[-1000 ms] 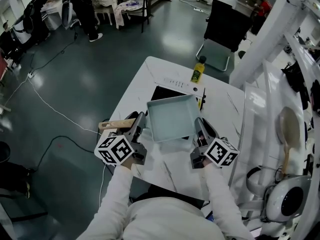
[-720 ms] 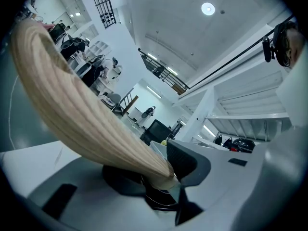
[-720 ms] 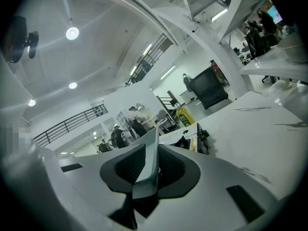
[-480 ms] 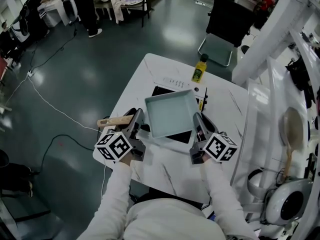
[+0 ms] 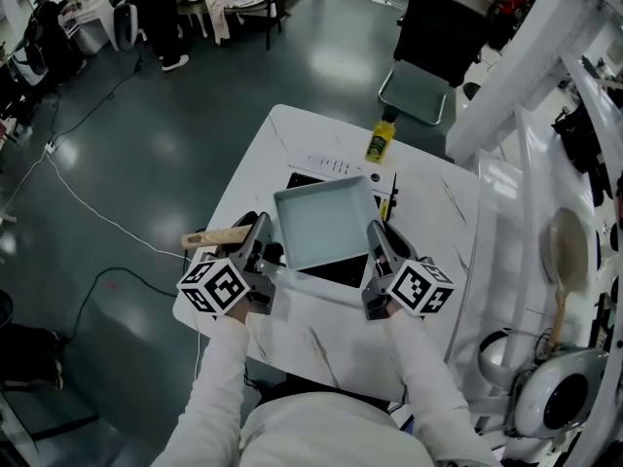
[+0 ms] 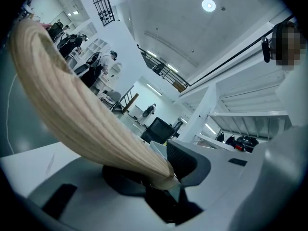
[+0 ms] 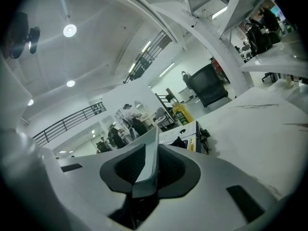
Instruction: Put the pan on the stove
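Note:
A square pale-blue pan with a wooden handle hangs level over the black stove on the white table. My left gripper is shut on the handle where it meets the pan's left side. In the left gripper view the handle runs from the upper left down into the left gripper. My right gripper is shut on the pan's right rim. That rim stands as a thin wall inside the right gripper in the right gripper view.
A yellow-green bottle stands on the table behind the stove's white control strip. A white shelf frame with a round pan rises at the right. Chairs, a power cable and people are on the dark floor beyond.
Both grippers have carried the pan a little farther from me over the stove. More of the stove's black near edge now shows below the pan. Both grips are unchanged.

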`<state>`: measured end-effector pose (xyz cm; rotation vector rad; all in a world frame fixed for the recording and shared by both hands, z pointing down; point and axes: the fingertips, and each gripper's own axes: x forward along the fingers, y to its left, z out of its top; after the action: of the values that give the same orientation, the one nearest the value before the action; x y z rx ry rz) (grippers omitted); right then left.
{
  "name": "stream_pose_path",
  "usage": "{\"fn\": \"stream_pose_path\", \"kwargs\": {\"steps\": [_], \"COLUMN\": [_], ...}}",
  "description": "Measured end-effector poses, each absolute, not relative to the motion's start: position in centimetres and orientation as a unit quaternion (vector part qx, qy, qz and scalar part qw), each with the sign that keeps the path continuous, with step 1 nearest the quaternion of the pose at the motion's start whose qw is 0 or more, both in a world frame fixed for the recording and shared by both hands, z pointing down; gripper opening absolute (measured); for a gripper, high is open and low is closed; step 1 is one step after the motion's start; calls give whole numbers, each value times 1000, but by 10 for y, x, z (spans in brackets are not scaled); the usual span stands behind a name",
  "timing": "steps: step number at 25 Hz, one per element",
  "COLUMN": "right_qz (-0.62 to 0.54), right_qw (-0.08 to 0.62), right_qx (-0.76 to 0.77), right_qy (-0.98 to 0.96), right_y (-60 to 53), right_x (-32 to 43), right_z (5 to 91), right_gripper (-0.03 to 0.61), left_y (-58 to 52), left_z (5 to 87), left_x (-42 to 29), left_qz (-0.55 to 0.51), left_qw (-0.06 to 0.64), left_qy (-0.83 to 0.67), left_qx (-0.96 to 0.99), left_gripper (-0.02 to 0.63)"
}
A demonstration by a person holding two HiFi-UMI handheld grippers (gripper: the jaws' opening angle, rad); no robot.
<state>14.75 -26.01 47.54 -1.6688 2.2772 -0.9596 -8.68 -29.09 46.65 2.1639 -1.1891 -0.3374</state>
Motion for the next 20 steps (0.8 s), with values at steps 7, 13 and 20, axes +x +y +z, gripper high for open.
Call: {"fn": "stream_pose_path", "kwargs": {"steps": [7,13,20], "right_qz": [-328,-326,-318], "right_qw": [79,78,70], "right_qx": [-556,-557,-553], "right_qy": [760,760,767], "right_y": [-263,-266,-265], "right_x": [148,149,147], "right_z": [483,485,487], "right_gripper": [97,97,95], "left_y": [-293,-298,-300], "left_z": [476,476,480], "left_x": [-86,-85,-86], "left_qz": [-123,-121,-112], "left_qw": [329,328,329], "left_qy": [-454,-453,-449], "left_qx": [819,820,823], "left_gripper": [141,141,146]}}
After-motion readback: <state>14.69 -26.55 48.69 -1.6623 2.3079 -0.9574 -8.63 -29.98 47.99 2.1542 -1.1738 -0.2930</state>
